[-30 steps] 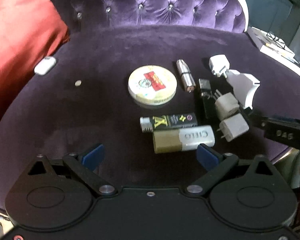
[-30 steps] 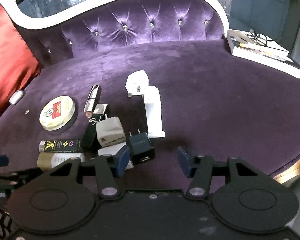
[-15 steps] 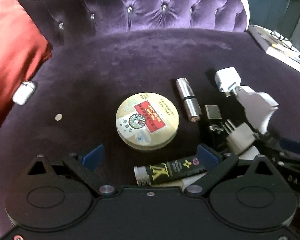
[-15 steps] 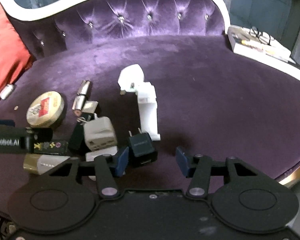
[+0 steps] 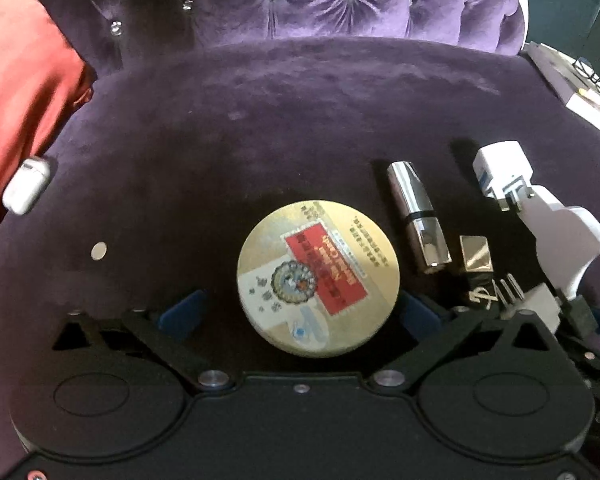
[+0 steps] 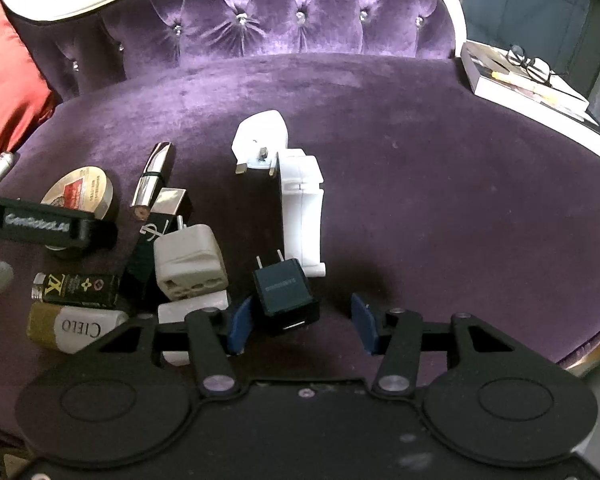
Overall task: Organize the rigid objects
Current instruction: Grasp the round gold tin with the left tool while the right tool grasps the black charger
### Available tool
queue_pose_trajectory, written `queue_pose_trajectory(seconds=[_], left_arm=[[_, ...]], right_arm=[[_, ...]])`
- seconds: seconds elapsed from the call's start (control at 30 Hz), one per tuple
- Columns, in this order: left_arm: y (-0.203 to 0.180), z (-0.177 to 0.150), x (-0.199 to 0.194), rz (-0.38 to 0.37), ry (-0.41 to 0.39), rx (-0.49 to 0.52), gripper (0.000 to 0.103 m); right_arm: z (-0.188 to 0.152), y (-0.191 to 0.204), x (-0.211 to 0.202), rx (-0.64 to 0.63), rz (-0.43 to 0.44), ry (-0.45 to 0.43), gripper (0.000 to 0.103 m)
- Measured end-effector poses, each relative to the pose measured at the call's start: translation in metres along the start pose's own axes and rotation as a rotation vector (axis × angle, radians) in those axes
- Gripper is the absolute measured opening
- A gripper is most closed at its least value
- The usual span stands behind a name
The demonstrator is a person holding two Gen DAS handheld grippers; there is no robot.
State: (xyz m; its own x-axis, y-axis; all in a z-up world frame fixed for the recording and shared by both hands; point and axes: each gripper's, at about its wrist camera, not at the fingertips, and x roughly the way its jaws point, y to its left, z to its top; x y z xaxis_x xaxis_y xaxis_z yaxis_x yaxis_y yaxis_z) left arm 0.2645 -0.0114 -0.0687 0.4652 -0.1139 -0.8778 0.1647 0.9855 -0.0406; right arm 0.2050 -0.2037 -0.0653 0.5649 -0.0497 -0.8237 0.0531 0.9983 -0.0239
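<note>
on purple velvet seat (image 6: 420, 184), left claw (image 5: 300, 312) opening around tin (image 5: 318, 278), right claw (image 6: 300, 322) open, empty

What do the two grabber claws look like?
Both look alike. The left gripper and right gripper are matte black plastic, with two round discs, jointed black bars on silver rivets and blue pads. White lettering marks the left one's side.

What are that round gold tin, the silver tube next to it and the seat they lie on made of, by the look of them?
Round tin: probably thin metal, gold satin sheen with a printed red and white label. Silver tube: likely polished metal or metal-look plastic, given its mirror-like highlights and a dark band. Seat: purple velvet-like fabric, its soft nap showing lighter and darker brushed patches.
</note>
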Motion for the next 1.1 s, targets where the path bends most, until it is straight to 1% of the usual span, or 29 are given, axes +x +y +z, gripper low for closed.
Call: queue_pose_trajectory(seconds=[0.03,0.07,0.1,0.13,0.17,0.2,0.23,0.27,0.37,0.4,0.5,0.57,0.6,0.63,0.67,0.7,0.77,0.8,0.97,1.0,1.07,1.1], left_arm=[[-0.002,0.001,0.002,0.010,-0.001,0.009,0.099],[-0.003,0.001,0.002,0.013,-0.006,0.017,0.100],[-0.003,0.001,0.003,0.013,-0.007,0.021,0.100],[-0.003,0.001,0.003,0.012,-0.007,0.018,0.100],[-0.002,0.002,0.002,0.010,-0.006,0.017,0.100],[-0.001,0.002,0.002,0.006,-0.005,0.016,0.100],[-0.001,0.002,0.003,0.004,-0.004,0.017,0.100],[0.000,0.003,0.002,0.002,-0.003,0.017,0.100],[0.001,0.005,0.002,-0.003,-0.001,0.009,0.099],[0.000,0.005,0.003,-0.001,0.000,0.009,0.099],[0.000,0.005,0.003,0.003,-0.001,0.007,0.099],[0.000,0.005,0.003,0.004,-0.001,0.005,0.099],[0.000,0.005,0.003,0.004,-0.002,0.005,0.099],[0.000,0.005,0.003,0.005,-0.003,0.004,0.099],[-0.001,0.005,0.002,0.006,-0.004,0.005,0.099],[-0.001,0.004,0.002,0.007,-0.006,0.005,0.099],[-0.001,0.004,0.002,0.008,-0.008,0.007,0.099],[-0.001,0.003,0.002,0.008,-0.009,0.008,0.099],[0.000,0.004,0.002,-0.001,-0.006,0.003,0.099],[0.001,0.005,0.002,-0.005,-0.006,0.002,0.099],[0.003,0.006,0.001,-0.020,-0.008,-0.005,0.099],[0.005,0.007,0.001,-0.029,-0.012,-0.016,0.098]], right_arm=[[0.000,0.000,0.000,-0.002,0.001,-0.001,0.057],[0.000,0.000,0.001,-0.006,-0.011,-0.002,0.061],[0.001,-0.001,0.002,-0.012,-0.030,-0.003,0.060],[0.002,-0.003,0.000,-0.007,-0.039,-0.010,0.051],[0.002,-0.007,-0.002,0.003,-0.054,-0.021,0.046],[0.003,-0.012,-0.003,0.011,-0.080,-0.025,0.047],[0.003,-0.017,-0.003,0.021,-0.105,-0.022,0.052],[0.004,-0.024,-0.002,0.039,-0.114,-0.014,0.053],[0.004,-0.043,-0.002,0.111,-0.089,0.001,0.054],[0.003,-0.047,-0.002,0.128,-0.097,0.006,0.057],[0.001,-0.053,-0.001,0.155,-0.119,0.015,0.058],[0.000,-0.050,-0.002,0.151,-0.108,0.008,0.061],[0.000,-0.047,-0.003,0.142,-0.100,0.000,0.067],[0.001,-0.043,-0.004,0.129,-0.099,-0.016,0.076],[0.001,-0.039,-0.005,0.117,-0.106,-0.031,0.080],[0.002,-0.034,-0.007,0.100,-0.124,-0.052,0.081],[0.003,-0.026,-0.007,0.074,-0.161,-0.080,0.081],[0.005,-0.023,-0.005,0.066,-0.165,-0.082,0.081],[0.011,-0.022,0.005,0.077,-0.172,-0.045,0.080],[0.012,-0.023,0.006,0.087,-0.173,-0.044,0.076],[0.015,-0.026,0.009,0.110,-0.164,-0.038,0.075],[0.016,-0.028,0.011,0.124,-0.152,-0.028,0.071]])
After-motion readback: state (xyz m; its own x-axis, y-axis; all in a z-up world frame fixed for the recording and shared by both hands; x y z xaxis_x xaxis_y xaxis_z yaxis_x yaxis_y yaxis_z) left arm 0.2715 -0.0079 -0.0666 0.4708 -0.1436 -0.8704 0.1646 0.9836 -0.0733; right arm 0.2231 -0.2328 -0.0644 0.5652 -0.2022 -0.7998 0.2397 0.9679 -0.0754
